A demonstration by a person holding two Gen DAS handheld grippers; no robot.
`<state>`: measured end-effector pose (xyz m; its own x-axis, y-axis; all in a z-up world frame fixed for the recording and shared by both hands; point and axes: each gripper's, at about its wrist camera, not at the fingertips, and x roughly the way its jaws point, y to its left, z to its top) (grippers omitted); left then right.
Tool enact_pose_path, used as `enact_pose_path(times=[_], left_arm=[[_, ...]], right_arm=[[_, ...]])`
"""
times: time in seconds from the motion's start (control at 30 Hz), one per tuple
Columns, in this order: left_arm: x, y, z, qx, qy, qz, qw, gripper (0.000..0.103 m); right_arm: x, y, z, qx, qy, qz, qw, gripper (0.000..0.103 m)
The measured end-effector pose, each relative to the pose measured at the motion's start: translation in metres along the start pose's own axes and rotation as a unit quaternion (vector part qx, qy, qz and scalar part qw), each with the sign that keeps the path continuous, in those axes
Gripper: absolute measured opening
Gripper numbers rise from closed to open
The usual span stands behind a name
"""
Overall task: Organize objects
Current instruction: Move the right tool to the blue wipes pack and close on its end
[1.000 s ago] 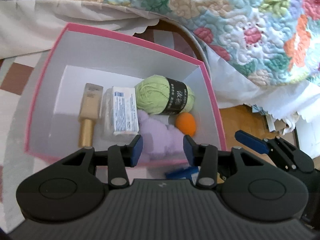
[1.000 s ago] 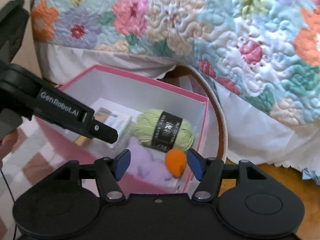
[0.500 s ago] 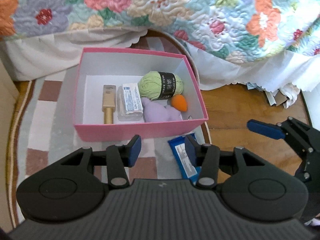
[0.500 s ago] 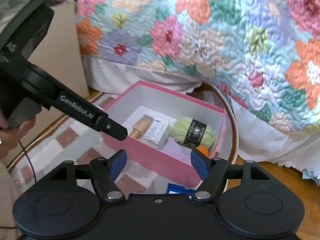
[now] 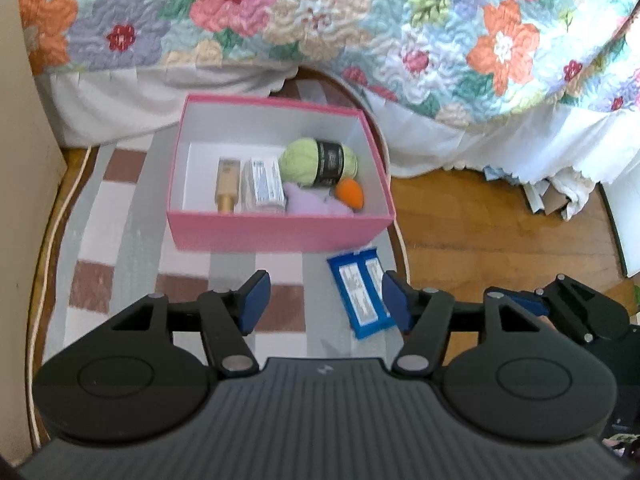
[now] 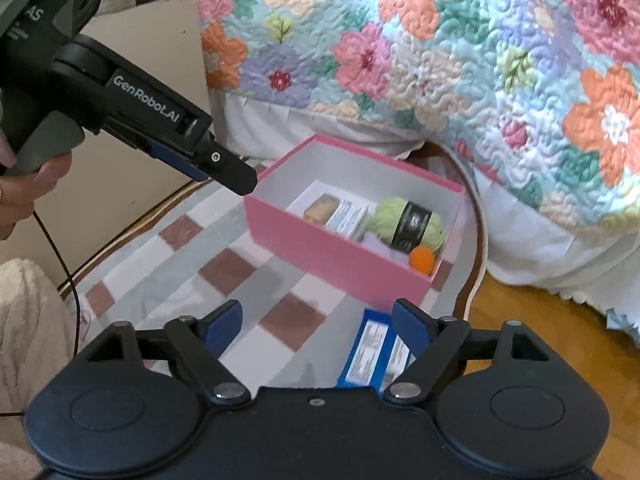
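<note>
the left gripper point(image 5: 325, 300) hangs above the checked rug point(image 5: 132, 240), its jaws just having opened, spread with nothing between them. the right gripper point(image 6: 316, 324) is spread wide too, jaws just having opened, also gripping nothing. the pink box point(image 5: 280, 232) sits on the rug beside the flowered quilt point(image 5: 320, 20); inside lie a gold bottle point(image 5: 228, 188), a white packet point(image 5: 264, 182), a green ball of yarn point(image 5: 316, 160), a purple cloth point(image 5: 312, 204) and an orange ball point(image 5: 350, 194). a blue packet point(image 5: 358, 292) lies on the rug just in front of the box.
</note>
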<state>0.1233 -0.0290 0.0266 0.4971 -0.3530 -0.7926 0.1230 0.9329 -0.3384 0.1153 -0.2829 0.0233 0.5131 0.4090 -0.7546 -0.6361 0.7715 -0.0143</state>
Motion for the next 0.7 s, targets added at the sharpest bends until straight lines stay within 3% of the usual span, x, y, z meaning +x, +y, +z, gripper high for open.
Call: enact_pose_path(times=[0.17, 0.33, 0.7], left_arm=[[0.023, 0.002, -0.027, -0.018, 0.021, 0.006, 0.9996, 0.064], [0.047, -0.004, -0.040, 0.000, 0.026, 0.020, 0.9995, 0.064], [0.127, -0.022, -0.062, 0.011, 0.046, 0.002, 0.9989, 0.064]], right_arm=[[0.014, 0.003, -0.021, -0.001, 0.025, -0.003, 1.000, 0.090], [0.037, -0.006, -0.049, 0.001, 0.040, 0.014, 0.999, 0.090], [0.095, -0.041, -0.097, 0.041, 0.014, 0.017, 0.999, 0.090]])
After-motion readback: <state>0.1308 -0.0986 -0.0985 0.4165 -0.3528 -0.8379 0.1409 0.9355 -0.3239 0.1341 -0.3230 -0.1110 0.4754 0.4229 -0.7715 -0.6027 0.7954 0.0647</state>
